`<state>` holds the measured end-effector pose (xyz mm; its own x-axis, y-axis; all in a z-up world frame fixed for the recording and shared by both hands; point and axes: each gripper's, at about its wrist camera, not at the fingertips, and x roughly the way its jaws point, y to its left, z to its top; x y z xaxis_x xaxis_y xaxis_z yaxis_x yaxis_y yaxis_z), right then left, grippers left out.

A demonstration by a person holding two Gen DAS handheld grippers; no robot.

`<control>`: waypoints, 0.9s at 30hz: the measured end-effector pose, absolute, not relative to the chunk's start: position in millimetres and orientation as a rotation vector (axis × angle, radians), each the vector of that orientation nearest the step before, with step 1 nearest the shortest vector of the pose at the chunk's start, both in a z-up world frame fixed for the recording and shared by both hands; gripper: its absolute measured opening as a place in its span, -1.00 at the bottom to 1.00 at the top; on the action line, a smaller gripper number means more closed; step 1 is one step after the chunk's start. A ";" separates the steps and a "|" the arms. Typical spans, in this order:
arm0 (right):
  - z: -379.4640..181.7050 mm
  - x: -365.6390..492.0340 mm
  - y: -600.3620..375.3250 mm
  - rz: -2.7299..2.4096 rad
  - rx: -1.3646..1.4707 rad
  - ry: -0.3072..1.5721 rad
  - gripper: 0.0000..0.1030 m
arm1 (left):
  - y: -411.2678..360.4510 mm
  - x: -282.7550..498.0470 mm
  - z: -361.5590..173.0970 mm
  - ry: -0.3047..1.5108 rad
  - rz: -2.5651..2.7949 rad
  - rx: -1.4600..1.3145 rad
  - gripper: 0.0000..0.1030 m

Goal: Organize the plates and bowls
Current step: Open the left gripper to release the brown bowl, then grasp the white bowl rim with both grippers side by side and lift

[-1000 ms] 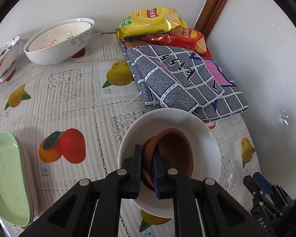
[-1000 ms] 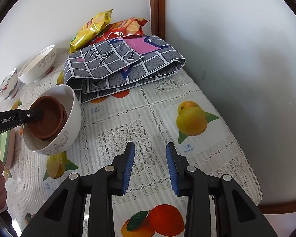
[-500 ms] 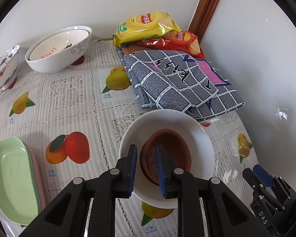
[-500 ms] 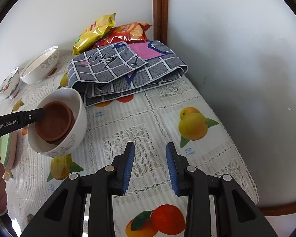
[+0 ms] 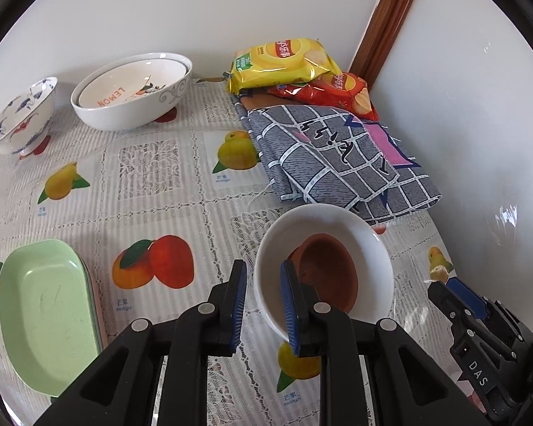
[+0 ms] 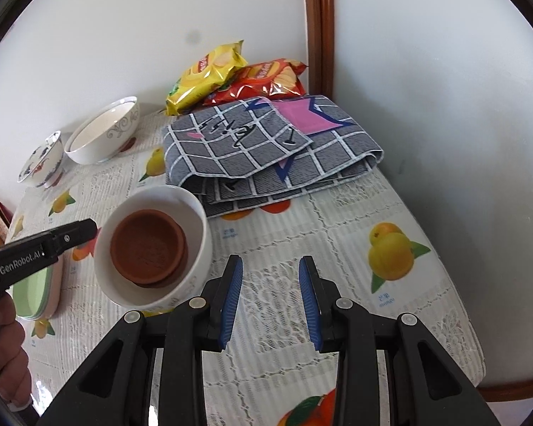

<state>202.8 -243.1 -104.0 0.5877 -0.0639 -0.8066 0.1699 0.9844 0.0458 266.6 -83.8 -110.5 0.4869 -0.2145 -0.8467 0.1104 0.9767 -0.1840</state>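
Where the fruit-print table (image 5: 152, 191) met 2 walls, we counted 1 folded cloth (image 5: 337, 163), 2 green plates (image 5: 46, 305), 2 chip bags (image 5: 280, 62), 4 white bowls and 1 brown bowl (image 5: 327, 277) inside the nearest white bowl (image 5: 323, 266). Both grippers (image 5: 263, 305) (image 6: 270, 301) stood open, empty.

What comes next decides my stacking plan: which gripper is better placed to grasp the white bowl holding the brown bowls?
Probably left. The left gripper is open right at the rim of the white bowl; the right gripper is open over tablecloth beside it.
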 end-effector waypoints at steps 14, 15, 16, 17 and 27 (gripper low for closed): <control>-120.3 232.0 -221.1 -0.072 0.135 0.946 -0.36 | -82.9 279.6 -138.3 1.107 -0.191 -0.104 -0.59; -121.2 234.0 -220.1 -0.067 0.134 0.952 -0.36 | -83.9 280.7 -140.5 1.111 -0.193 -0.102 -0.59; -122.6 236.5 -219.4 -0.063 0.133 0.962 -0.36 | -84.7 281.6 -142.4 1.115 -0.191 -0.100 -0.59; -124.4 239.0 -218.5 -0.060 0.134 0.971 -0.36 | -85.7 282.8 -144.4 1.120 -0.192 -0.098 -0.59; -142.0 251.2 -213.4 -0.035 0.156 1.023 -0.36 | -87.2 289.1 -158.3 1.133 -0.198 -0.096 -0.47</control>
